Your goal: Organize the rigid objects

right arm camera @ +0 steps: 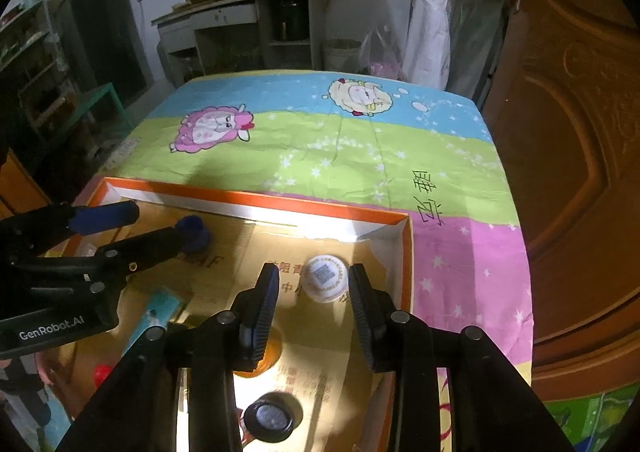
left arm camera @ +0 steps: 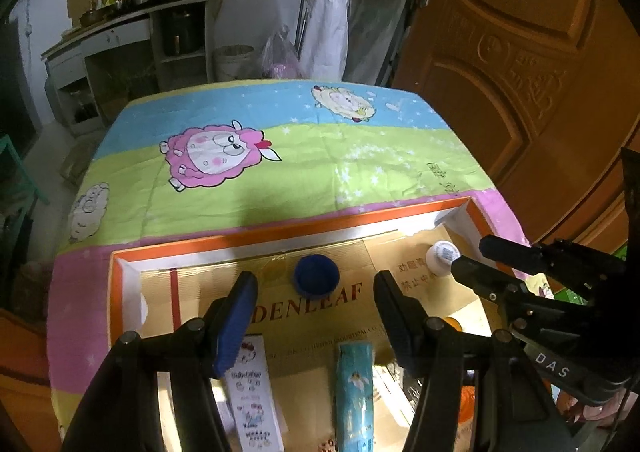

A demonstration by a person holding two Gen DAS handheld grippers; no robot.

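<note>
An orange-rimmed cardboard box (left arm camera: 256, 234) sits on the table's near side and holds the objects. My left gripper (left arm camera: 316, 286) is open and empty above it, just short of a dark blue round cap (left arm camera: 316, 273). My right gripper (right arm camera: 314, 288) is open and empty, its fingertips flanking a white round lid with a QR code (right arm camera: 324, 278), which also shows in the left wrist view (left arm camera: 442, 257). A teal tube (left arm camera: 355, 392) and a white cartoon-printed box (left arm camera: 252, 392) lie in the box below the left gripper. A black-capped bottle (right arm camera: 272, 418) stands under the right gripper.
The table carries a cloth with cartoon sheep (right arm camera: 320, 140). A brown wooden door (right arm camera: 572, 132) stands close on the right. Shelves and a counter (right arm camera: 240, 24) stand beyond the far edge. An orange item (right arm camera: 264, 356) and a red one (right arm camera: 102, 374) also lie in the box.
</note>
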